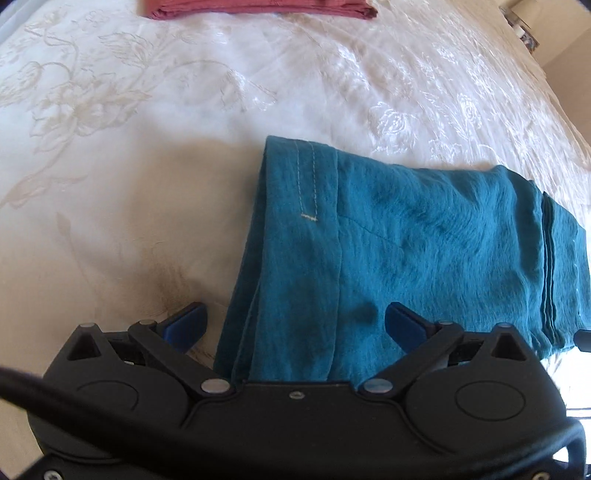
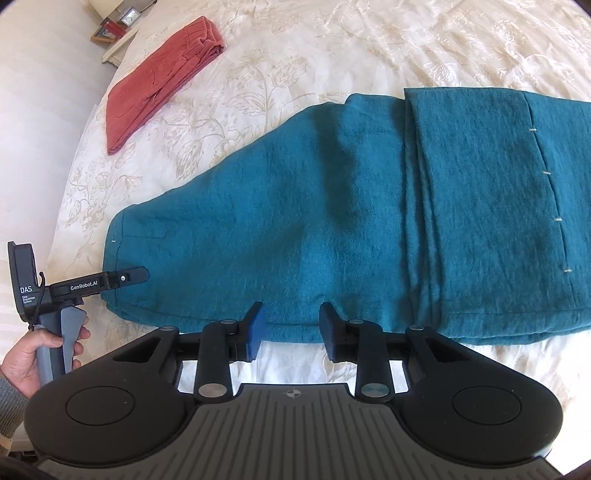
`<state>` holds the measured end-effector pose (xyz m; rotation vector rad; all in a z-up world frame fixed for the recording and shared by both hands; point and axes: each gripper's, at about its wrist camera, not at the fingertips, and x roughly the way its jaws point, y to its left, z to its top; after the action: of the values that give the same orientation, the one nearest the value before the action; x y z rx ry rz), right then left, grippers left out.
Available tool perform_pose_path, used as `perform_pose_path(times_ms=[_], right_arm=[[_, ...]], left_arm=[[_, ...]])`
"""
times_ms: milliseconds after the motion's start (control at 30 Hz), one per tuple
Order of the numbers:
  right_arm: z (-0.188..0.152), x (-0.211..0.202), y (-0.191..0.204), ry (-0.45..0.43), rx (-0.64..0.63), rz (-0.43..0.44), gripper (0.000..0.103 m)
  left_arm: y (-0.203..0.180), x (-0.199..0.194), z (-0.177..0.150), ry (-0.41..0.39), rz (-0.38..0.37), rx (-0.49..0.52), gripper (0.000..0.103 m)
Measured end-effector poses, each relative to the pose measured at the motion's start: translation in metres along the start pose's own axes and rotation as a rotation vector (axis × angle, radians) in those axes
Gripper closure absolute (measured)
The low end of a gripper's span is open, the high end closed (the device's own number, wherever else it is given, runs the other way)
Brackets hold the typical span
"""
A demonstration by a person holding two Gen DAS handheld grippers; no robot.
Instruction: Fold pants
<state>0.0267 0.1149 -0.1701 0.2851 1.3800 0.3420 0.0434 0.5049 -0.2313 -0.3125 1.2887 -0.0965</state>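
Note:
Teal pants (image 2: pixel 314 206) lie partly folded on the bed, leg ends laid back over the middle at the right. In the left wrist view the pants (image 1: pixel 406 240) show a stitched hem at the left fold. My left gripper (image 1: pixel 295 325) is open, its jaws straddling the near left corner of the cloth; it also shows in the right wrist view (image 2: pixel 136 275) at the pants' left end. My right gripper (image 2: pixel 291 326) is open at the near edge of the pants, holding nothing.
A folded red garment (image 2: pixel 155 85) lies at the far left of the white floral bedspread (image 2: pixel 369 44); it also shows in the left wrist view (image 1: pixel 258 9). A nightstand with small items (image 2: pixel 118 22) stands beyond the bed's corner.

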Motion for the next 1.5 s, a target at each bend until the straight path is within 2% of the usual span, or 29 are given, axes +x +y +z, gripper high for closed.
perform_pose_path(times_ms=[133, 300, 433, 533, 700, 767, 833, 867, 933, 1033, 1267, 1367, 1500], right_arm=[[-0.001, 0.005, 0.008, 0.008, 0.010, -0.020, 0.067], [0.000, 0.012, 0.017, 0.013, 0.016, -0.030, 0.067], [0.001, 0.016, 0.023, 0.021, 0.008, -0.038, 0.067], [0.002, 0.017, 0.024, 0.019, 0.010, -0.038, 0.067], [0.004, 0.014, 0.019, 0.013, 0.025, -0.045, 0.066], [0.004, 0.012, 0.015, 0.015, 0.031, -0.048, 0.066], [0.006, 0.011, 0.011, 0.016, 0.036, -0.045, 0.066], [0.006, 0.011, 0.008, 0.016, 0.036, -0.042, 0.066], [0.008, 0.009, 0.002, 0.017, 0.039, -0.034, 0.066], [0.012, 0.007, -0.009, 0.015, 0.042, -0.023, 0.066], [0.020, -0.005, -0.051, 0.022, 0.038, 0.025, 0.066], [0.025, -0.014, -0.080, 0.029, 0.038, 0.055, 0.066], [0.034, -0.032, -0.122, 0.024, 0.024, 0.080, 0.066]], left_arm=[[-0.006, 0.012, 0.006, 0.002, -0.053, 0.064, 0.001], [-0.015, 0.017, 0.016, -0.020, -0.125, 0.049, 0.001], [-0.023, 0.022, 0.019, 0.006, -0.265, 0.070, 0.001], [-0.030, 0.027, 0.016, 0.026, -0.244, 0.099, 0.001], [-0.026, 0.026, 0.016, 0.033, -0.237, 0.040, 0.005], [-0.026, 0.025, 0.019, 0.048, -0.221, 0.031, 0.017], [-0.027, 0.021, 0.021, 0.056, -0.164, 0.023, 0.049], [-0.026, 0.019, 0.022, 0.056, -0.134, 0.015, 0.055], [-0.025, 0.012, 0.022, 0.050, -0.138, -0.016, 0.068], [-0.033, -0.002, 0.022, 0.022, -0.124, -0.029, 0.080], [-0.096, -0.042, 0.031, -0.068, -0.085, -0.032, 0.082], [-0.149, -0.061, 0.039, -0.127, -0.089, -0.007, 0.082], [-0.234, -0.065, 0.049, -0.174, -0.099, 0.051, 0.082]])
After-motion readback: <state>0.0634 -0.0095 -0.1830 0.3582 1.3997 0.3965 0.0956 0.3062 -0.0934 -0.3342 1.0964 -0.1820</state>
